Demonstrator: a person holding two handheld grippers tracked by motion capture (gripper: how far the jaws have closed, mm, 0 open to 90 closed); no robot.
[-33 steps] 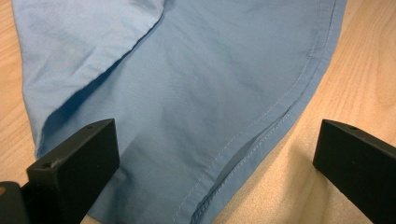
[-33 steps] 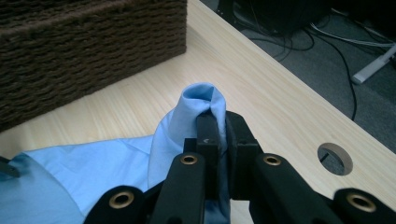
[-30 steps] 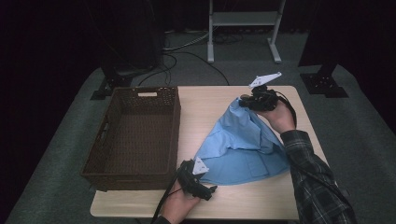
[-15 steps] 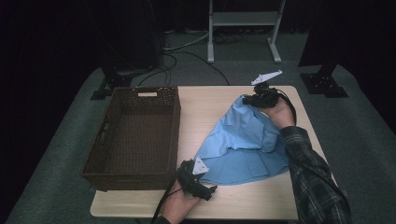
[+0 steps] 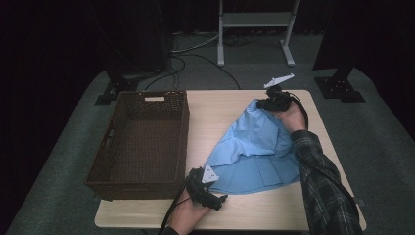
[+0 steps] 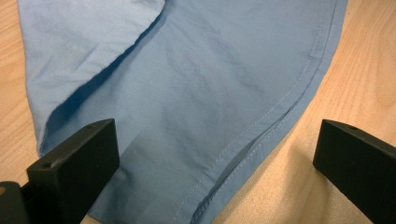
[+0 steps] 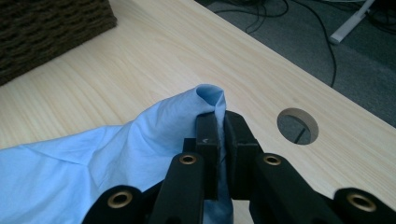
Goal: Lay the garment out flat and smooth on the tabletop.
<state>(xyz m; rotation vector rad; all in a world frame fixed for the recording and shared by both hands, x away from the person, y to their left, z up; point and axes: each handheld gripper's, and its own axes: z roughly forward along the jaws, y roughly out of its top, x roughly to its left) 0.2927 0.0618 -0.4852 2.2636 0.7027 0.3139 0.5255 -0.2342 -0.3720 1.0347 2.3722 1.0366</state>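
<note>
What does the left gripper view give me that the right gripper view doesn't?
Left gripper view alone: the blue cloth's stitched hem lying flat between the left gripper's wide-open jaws, neither pressing it. Right gripper view alone: the right gripper shut on a pinched cloth fold, the wicker basket's corner, a round hole in the tabletop, and cables on the floor. Both: the blue cloth and the wooden table.

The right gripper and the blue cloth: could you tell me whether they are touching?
Touching. The right gripper view shows the right gripper with its jaws pinched shut on a fold of the blue cloth.
</note>
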